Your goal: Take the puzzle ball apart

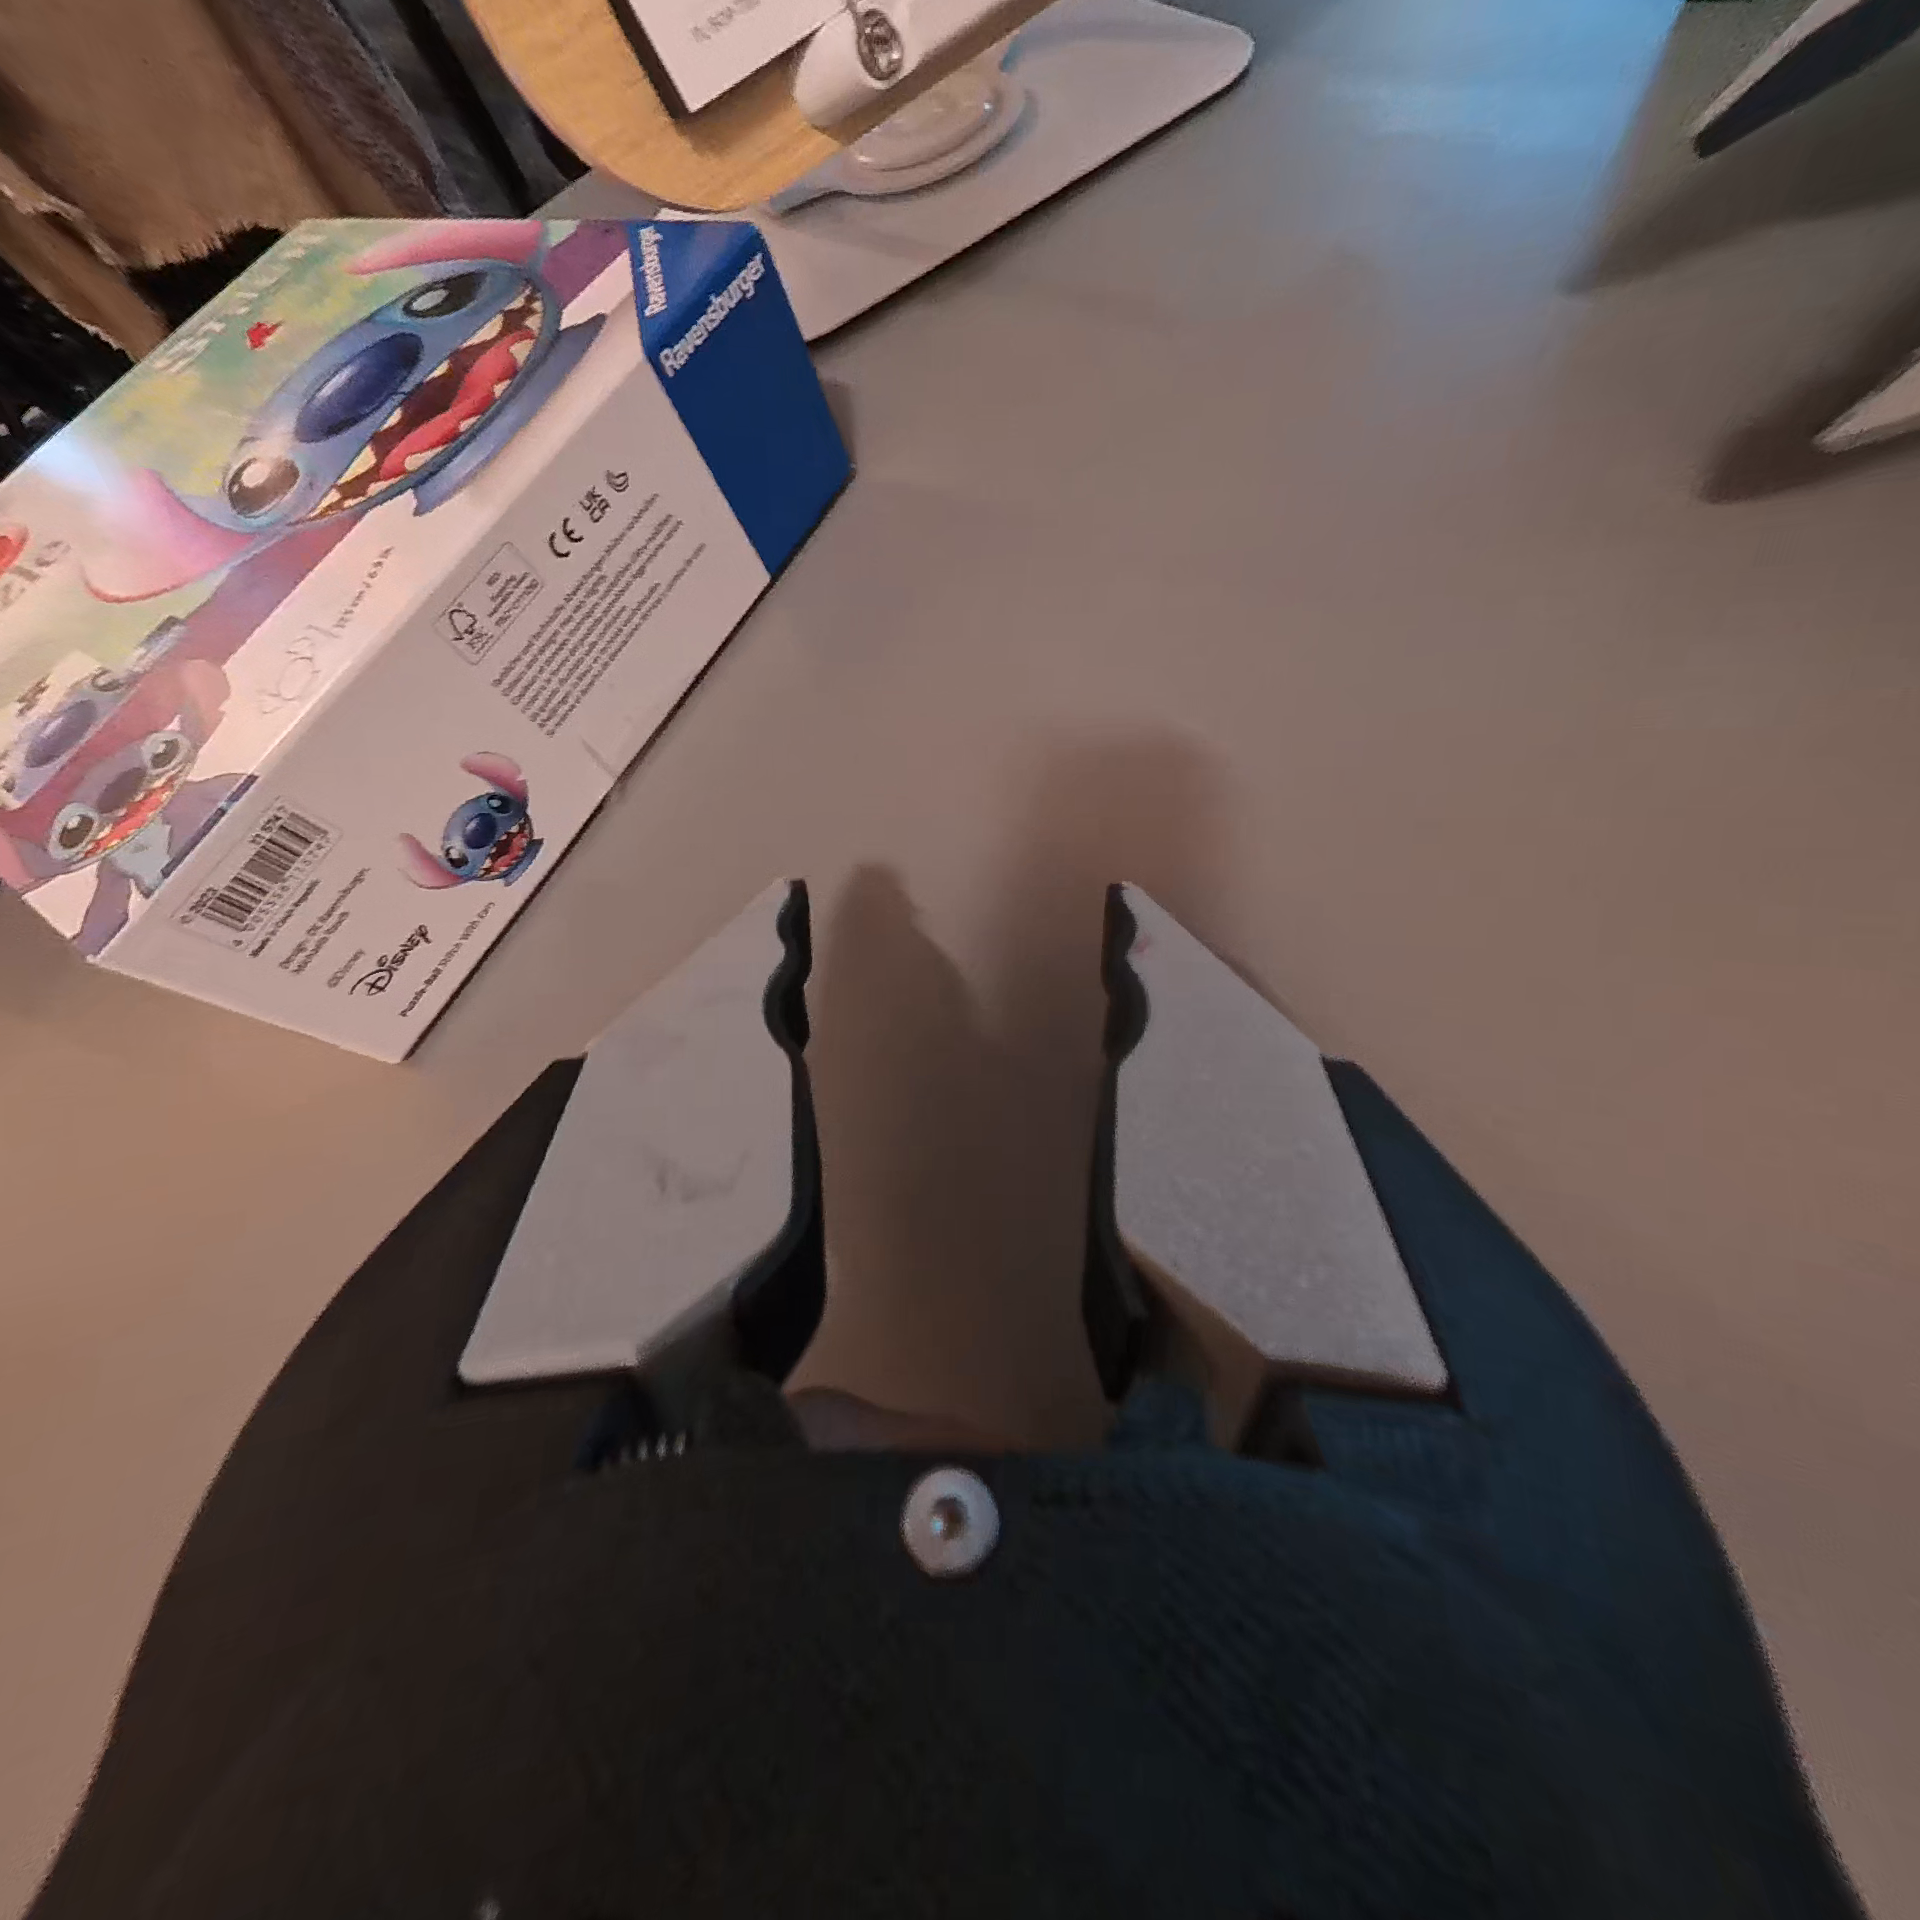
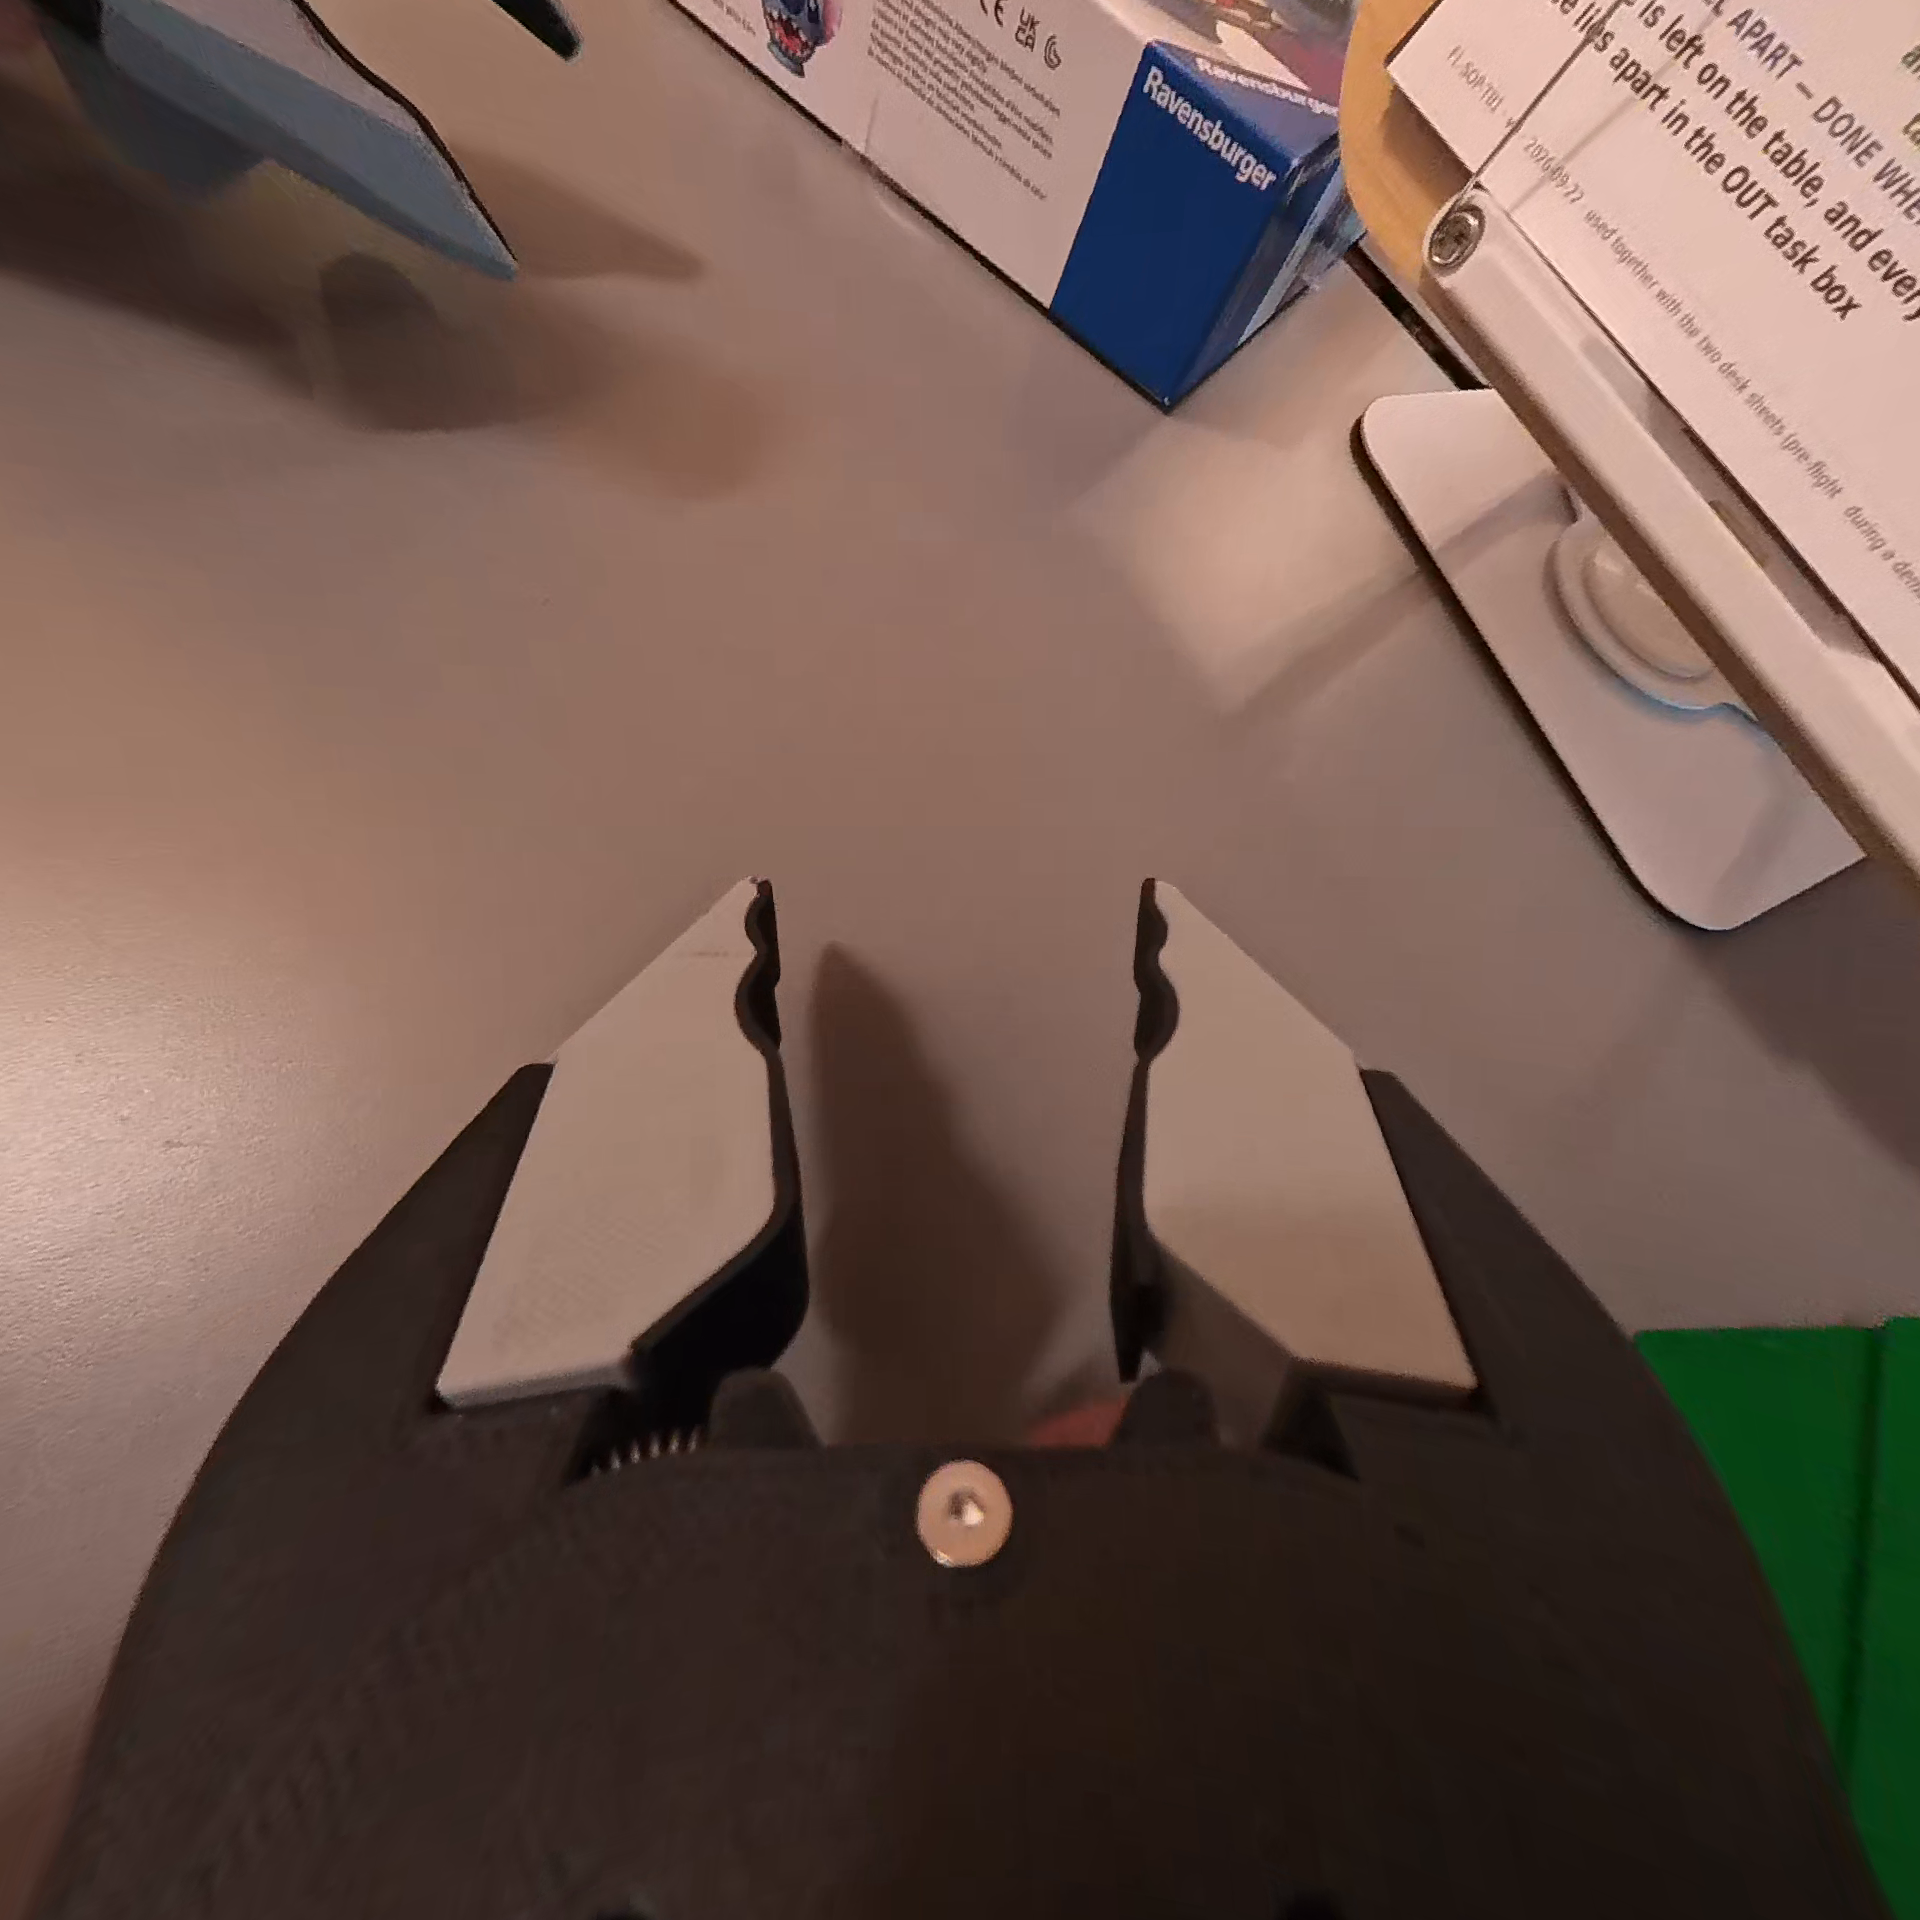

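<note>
In the left wrist view, the left gripper [image 1: 956,894] stands over bare grey table [image 1: 1247,623] with its fingers parted and nothing between them; open surface runs ahead and to the right. Off to the left lies a printed cardboard box [image 1: 468,644], flat on the table, its long axis running from near left to far right, the blue end [image 1: 748,405] pointing away toward a white stand base [image 1: 1091,156] at the far edge. In the right wrist view, the right gripper [image 2: 951,888] is likewise spread wide and holds nothing, above clear table. This view alone shows a green sheet [image 2: 1787,1558] at the lower right, a paper-bearing board [image 2: 1683,312] overhanging the stand base [image 2: 1621,727], and the left gripper's fingers [image 2: 343,135] at top left; the box's blue end [image 2: 1184,239] sits far ahead.
</note>
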`<act>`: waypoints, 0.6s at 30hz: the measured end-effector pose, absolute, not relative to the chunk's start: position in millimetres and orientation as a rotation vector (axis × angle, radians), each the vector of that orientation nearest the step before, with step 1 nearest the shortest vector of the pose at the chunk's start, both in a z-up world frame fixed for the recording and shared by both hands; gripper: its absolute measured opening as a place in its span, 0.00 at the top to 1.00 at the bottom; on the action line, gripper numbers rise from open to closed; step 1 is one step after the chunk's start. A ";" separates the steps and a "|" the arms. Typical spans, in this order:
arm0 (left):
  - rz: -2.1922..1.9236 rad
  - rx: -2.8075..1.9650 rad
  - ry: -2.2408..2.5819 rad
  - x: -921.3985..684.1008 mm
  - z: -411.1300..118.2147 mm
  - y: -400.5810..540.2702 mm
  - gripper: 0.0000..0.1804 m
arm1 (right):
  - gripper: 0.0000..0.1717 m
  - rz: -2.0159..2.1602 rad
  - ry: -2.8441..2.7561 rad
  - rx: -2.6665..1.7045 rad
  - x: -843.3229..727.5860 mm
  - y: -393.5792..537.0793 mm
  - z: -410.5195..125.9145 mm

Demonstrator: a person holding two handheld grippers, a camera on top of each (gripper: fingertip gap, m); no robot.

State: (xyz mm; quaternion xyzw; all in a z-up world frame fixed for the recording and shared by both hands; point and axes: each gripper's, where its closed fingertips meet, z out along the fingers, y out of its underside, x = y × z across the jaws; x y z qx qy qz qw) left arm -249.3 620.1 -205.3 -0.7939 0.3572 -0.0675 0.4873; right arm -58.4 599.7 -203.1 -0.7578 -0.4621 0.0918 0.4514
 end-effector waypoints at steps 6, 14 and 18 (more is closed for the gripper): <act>-0.093 -1.940 0.869 -257.4 -208.4 626.6 0.70 | 0.62 0.253 -1.115 -1.900 -52.8 603.7 -204.0; -0.054 -1.939 0.752 -277.2 -201.3 640.1 0.70 | 0.62 0.194 -1.176 -1.938 -57.2 604.3 -223.7; 0.013 -1.940 0.695 -292.4 -199.1 649.1 0.69 | 0.62 0.185 -1.143 -1.908 -56.6 608.1 -216.8</act>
